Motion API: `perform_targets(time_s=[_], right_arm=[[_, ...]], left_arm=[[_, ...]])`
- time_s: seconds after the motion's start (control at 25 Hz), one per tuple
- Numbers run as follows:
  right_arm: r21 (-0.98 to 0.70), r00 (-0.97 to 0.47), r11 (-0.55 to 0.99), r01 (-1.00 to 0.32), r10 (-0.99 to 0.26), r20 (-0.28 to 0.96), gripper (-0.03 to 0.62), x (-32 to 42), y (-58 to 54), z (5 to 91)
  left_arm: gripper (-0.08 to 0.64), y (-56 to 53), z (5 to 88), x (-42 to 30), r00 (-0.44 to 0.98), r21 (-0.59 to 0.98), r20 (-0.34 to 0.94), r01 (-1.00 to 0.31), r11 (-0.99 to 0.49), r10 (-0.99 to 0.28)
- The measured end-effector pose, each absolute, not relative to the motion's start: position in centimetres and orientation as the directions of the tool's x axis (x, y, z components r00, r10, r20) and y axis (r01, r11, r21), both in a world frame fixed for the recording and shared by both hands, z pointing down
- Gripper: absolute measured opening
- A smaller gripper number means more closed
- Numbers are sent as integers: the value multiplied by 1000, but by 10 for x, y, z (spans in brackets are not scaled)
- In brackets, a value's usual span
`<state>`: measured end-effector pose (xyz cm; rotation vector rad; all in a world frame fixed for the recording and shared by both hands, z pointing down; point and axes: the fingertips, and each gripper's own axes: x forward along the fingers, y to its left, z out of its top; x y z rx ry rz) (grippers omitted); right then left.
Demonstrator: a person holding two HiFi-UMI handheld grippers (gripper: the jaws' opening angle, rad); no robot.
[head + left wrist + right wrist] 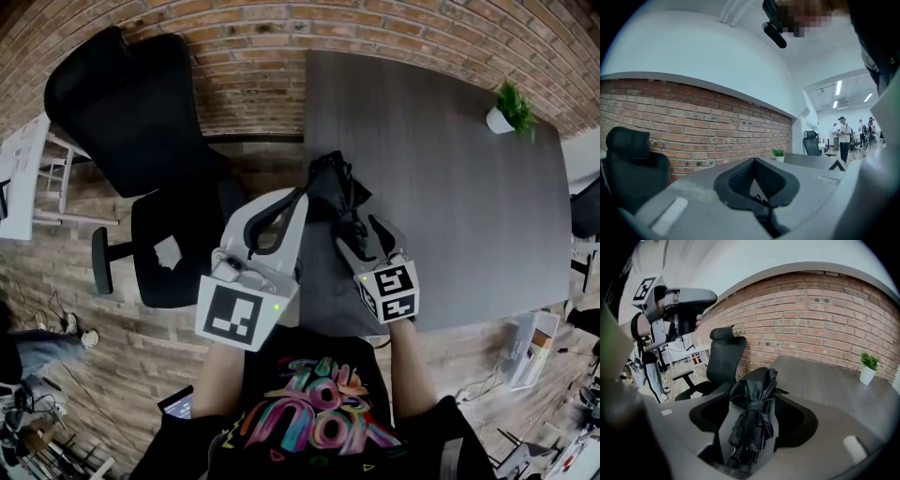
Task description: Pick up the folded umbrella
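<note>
Currently: one folded umbrella (339,192), two grippers, one table (441,169). Lying at table's left edge, long axis pointing toward brick wall (394,37), near end between right gripper (356,231) jaws, spread wide; left gripper (300,199) pressed together, empty.

Right gripper (757,399) jaws apart; folded umbrella (753,420) (black, strapped) lies between.

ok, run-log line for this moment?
phase: pre-grasp | right tongs: open, straddling folded umbrella lying on table | left tongs: shut, empty

Dark table (450,187): umbrella (337,192) apparently lying, potted plant (511,108).
</note>
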<state>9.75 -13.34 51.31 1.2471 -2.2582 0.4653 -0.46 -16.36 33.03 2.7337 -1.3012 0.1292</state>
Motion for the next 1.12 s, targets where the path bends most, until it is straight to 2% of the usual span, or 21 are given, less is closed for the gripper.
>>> perform_targets(time_s=[0.48,1.12], right_arm=[[-118,-434,488,-865,-609,664,318,92,-160,570],[-136,-363,438,-889,-490,793,293,84,-167,612]], left_arm=[[0,-158,341,-6,611,69,144,-791,-608,-779],[0,-159,344,-14,604,72,150,-796,-601,-783]])
